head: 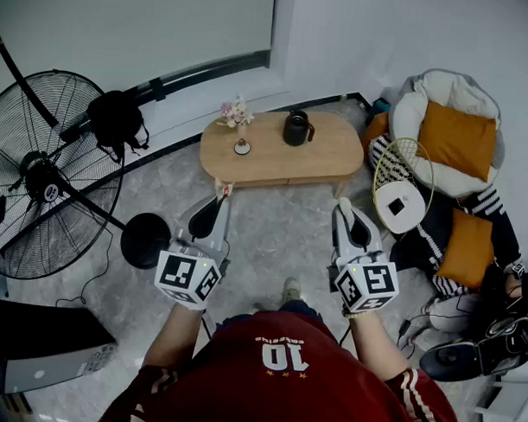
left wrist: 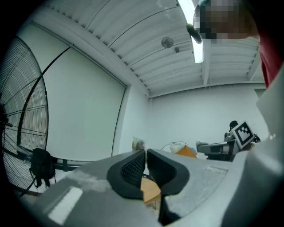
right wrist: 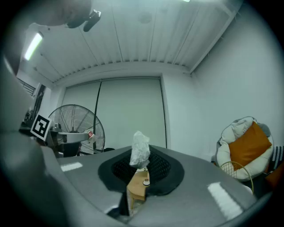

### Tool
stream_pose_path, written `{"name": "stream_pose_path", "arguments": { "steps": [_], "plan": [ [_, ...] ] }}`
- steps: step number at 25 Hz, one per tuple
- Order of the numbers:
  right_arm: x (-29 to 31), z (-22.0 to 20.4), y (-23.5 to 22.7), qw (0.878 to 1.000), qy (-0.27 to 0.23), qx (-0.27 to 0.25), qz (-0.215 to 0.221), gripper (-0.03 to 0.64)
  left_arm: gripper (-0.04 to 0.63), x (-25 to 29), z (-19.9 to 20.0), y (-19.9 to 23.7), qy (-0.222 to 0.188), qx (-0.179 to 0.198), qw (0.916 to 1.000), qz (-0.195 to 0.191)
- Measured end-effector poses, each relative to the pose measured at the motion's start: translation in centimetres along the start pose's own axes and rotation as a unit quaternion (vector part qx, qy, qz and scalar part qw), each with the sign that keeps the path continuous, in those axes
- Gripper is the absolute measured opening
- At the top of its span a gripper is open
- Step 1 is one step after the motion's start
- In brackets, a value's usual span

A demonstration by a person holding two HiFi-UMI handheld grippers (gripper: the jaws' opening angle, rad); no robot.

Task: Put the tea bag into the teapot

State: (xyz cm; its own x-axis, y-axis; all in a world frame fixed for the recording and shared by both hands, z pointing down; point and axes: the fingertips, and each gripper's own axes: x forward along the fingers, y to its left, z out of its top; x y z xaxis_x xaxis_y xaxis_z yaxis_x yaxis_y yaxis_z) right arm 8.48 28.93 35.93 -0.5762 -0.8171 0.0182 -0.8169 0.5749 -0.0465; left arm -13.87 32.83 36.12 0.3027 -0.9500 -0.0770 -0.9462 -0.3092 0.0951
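Trying to find the tea bag point(head: 222, 189) here, anyone spot it? ~ mugfan

yeah, just left of centre in the head view. It looks like the little red-and-white scrap pinched at the tip of the left tongs point(head: 221, 196). Those jaws are squeezed together, with only a thin slit between them in the left gripper view. ~ brewbot

ok, and the right tongs point(head: 345, 208)? ~ mugfan

Jaws a little apart, narrow gap, nothing in it. You only see the wooden table point(head: 335, 156) through the gap. Both tongs sit level and side by side in front of the person in the red shirt point(head: 276, 371), pointing up the frame toward that table. ~ brewbot

and the teapot point(head: 297, 127)? ~ mugfan

Dark one, upright, about mid-table in the upper middle of the frame, well apart from both tongs. A bunch of flowers point(head: 236, 114) stands near the table's left end, with a small round thing point(head: 241, 147) just below it. Big fan point(head: 49, 177) on the left edge, beanbag point(head: 457, 126) with an orange cushion upper right. ~ brewbot
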Motion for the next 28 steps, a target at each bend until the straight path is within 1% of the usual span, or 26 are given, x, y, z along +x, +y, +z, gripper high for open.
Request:
{"name": "stream_pose_path", "arguments": {
  "steps": [21,28],
  "plan": [
    [0.34,0.74,0.27,1.0,0.005,-0.011,-0.003,0.031,0.018,0.38,0.52,-0.18,0.003,-0.002,0.9999,-0.011],
    [0.4,0.24,0.85,1.0,0.005,-0.016,-0.006,0.031,0.017,0.15,0.2,0.16,0.0,-0.001,0.9999,-0.014]
  ]
}}
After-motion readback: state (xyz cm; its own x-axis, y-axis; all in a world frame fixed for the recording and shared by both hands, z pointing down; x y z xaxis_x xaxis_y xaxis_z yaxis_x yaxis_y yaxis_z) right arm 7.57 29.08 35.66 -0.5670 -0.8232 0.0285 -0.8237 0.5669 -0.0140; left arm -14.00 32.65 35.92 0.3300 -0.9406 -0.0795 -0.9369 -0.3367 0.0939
